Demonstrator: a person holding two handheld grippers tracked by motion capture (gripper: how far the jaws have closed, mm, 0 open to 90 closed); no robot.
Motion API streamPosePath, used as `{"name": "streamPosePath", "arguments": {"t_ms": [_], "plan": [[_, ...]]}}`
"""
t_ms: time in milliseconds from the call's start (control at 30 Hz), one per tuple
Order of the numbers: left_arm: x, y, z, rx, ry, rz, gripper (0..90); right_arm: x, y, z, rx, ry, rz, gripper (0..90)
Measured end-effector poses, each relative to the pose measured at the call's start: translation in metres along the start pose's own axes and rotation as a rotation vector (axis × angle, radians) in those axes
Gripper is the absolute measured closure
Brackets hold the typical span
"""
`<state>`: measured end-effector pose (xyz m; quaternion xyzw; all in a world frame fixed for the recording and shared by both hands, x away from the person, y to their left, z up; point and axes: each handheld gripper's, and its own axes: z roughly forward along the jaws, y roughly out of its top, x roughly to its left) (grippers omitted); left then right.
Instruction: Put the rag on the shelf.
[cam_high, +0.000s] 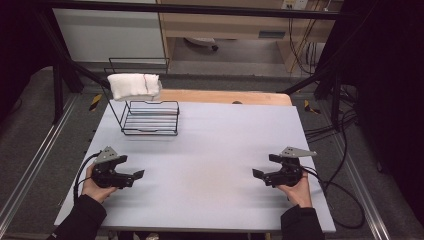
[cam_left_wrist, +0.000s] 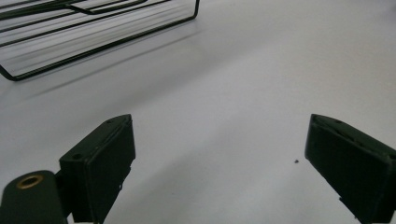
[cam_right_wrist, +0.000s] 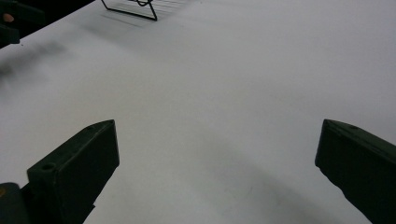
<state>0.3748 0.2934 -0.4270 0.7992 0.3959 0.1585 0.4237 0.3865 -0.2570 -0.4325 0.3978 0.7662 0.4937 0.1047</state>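
High view showed the left tool (cam_high: 131, 176) and the right tool (cam_high: 261, 174) held low over the near part of the pale table (cam_high: 210, 150), one toward each side edge, tips pointing inward at each other, well apart. Each was held in a hand, jaws spread wide and empty; the two gripper views showed bare table between the black jaws. Beyond the left tool, toward the far left corner, stood a black wire rack (cam_high: 150, 118) with a white folded cloth (cam_high: 134, 85) draped on its raised frame. Cables (cam_high: 345, 200) trailed off the right edge. No readable writing was visible.
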Motion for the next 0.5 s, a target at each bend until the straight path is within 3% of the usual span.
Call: {"name": "streamPosePath", "arguments": {"t_ms": [233, 500], "plan": [[-0.002, -0.003, 0.003, 0.009, -0.012, -0.003, 8.9, -0.003, -0.015, -0.007, 0.013, -0.005, 0.007, 0.3], [-0.003, -0.006, 0.004, 0.02, -0.013, 0.003, 8.9, -0.003, -0.02, -0.014, 0.005, 0.0, 0.012, 0.3]]}}
